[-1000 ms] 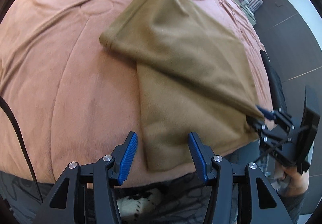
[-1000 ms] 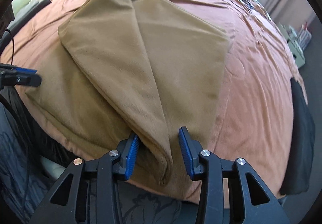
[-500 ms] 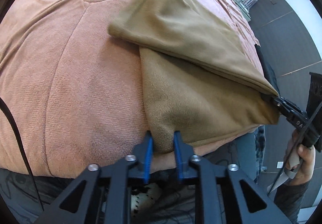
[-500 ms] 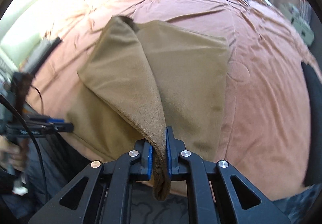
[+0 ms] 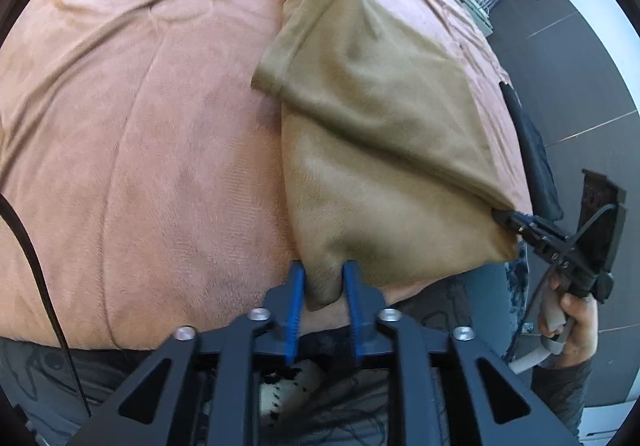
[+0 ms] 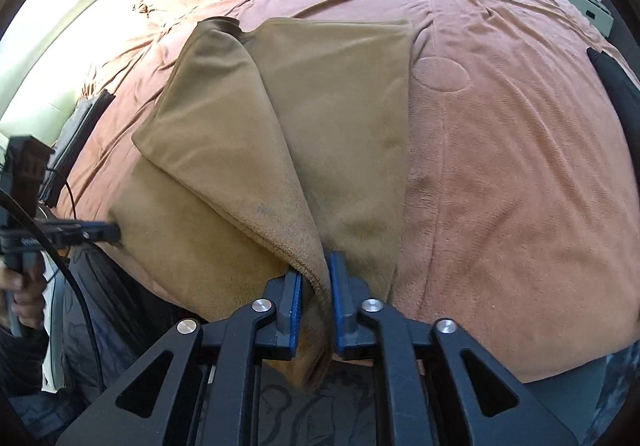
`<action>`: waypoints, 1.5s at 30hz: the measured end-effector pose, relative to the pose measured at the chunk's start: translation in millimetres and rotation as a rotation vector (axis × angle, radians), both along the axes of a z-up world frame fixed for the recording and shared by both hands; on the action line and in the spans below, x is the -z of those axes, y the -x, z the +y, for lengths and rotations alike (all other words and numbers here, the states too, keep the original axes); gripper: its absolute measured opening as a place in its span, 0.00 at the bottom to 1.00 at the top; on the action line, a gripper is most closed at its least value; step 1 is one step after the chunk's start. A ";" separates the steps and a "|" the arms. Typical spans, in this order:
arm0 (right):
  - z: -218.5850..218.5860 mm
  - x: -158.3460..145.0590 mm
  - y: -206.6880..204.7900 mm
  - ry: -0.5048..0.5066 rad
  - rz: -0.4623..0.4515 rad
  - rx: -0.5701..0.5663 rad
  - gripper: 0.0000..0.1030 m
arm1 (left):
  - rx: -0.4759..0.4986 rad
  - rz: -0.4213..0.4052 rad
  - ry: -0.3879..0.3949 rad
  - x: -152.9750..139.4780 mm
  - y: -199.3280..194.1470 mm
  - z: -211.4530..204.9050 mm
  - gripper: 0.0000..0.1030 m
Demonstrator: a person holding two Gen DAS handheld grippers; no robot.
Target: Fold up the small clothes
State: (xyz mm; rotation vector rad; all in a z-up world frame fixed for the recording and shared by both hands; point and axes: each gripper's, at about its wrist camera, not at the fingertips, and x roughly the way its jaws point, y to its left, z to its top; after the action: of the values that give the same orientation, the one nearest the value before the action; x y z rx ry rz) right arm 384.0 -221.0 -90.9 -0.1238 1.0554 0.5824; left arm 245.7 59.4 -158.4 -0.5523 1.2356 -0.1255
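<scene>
I saw the tan cloth half-folded on the rust bedspread; my right gripper pinched its fold, my left gripper was opening around its corner.

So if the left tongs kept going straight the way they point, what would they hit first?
The tan fleece cloth; its corner already sits between the opening left tongs. Beyond it, probably the rust-orange plush bedspread.

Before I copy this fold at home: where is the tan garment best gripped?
By its near corners, coming from the bed's near edge. On the tan garment the near hem overhangs the orange bedspread, so pads fit above and below. The right gripper already pinches the folded flap's corner; the left gripper's jaws are opening around the other corner.
</scene>
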 end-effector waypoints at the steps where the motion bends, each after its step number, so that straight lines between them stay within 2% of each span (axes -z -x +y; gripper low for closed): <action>1: -2.2 0.1 0.0 -0.002 -0.005 -0.003 0.10 | -0.005 -0.018 0.005 -5.2 -1.2 2.2 0.42; 2: -2.2 -1.0 0.6 -0.006 -0.007 -0.006 0.10 | -0.015 -0.040 0.014 -11.0 -3.2 5.3 0.53; 3: -1.9 -1.0 0.1 -0.008 -0.008 -0.007 0.10 | -0.030 -0.060 0.020 -16.5 -5.7 8.9 0.58; 5: -0.7 -0.6 1.6 -0.003 -0.010 -0.009 0.10 | -0.058 -0.078 0.039 -22.8 -13.0 15.3 0.58; 9: 5.3 -7.0 6.7 0.004 -0.050 0.008 0.09 | -0.114 -0.075 0.125 -21.1 -31.6 21.3 0.58; 14: -0.6 -12.9 5.8 -0.012 -0.058 0.024 0.08 | -0.108 -0.064 0.199 -12.8 -52.2 0.0 0.58; 21: -6.3 -1.5 -2.2 -0.034 -0.031 0.031 0.08 | -0.105 -0.013 0.243 8.2 -76.5 -32.0 0.59; 29: -15.0 -1.4 -0.1 -0.083 -0.037 0.019 0.08 | -0.179 -0.022 0.222 20.5 -87.8 -34.1 0.59; 31: -16.1 -0.4 0.8 -0.088 -0.041 0.015 0.08 | -0.188 -0.028 0.198 19.6 -91.4 -34.2 0.51; 33: -17.5 2.5 1.2 -0.091 -0.036 0.013 0.08 | -0.169 -0.036 0.153 16.2 -96.8 -36.6 0.29; 35: -18.4 4.6 3.0 -0.098 -0.031 0.004 0.09 | -0.134 -0.050 0.141 12.0 -101.5 -40.4 0.17; 38: -22.3 7.8 7.5 -0.110 -0.026 -0.009 0.09 | -0.078 -0.093 0.068 -5.5 -110.5 -50.8 0.13; 45: -33.8 13.7 7.5 -0.167 -0.009 -0.020 0.09 | 0.005 -0.172 -0.028 -42.7 -140.6 -72.6 0.12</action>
State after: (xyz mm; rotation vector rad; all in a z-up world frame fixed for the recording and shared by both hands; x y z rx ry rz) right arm 376.5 -254.7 -104.6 0.0096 0.9937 0.6846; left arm 386.3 -13.2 -115.7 -0.5038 1.0705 -0.1570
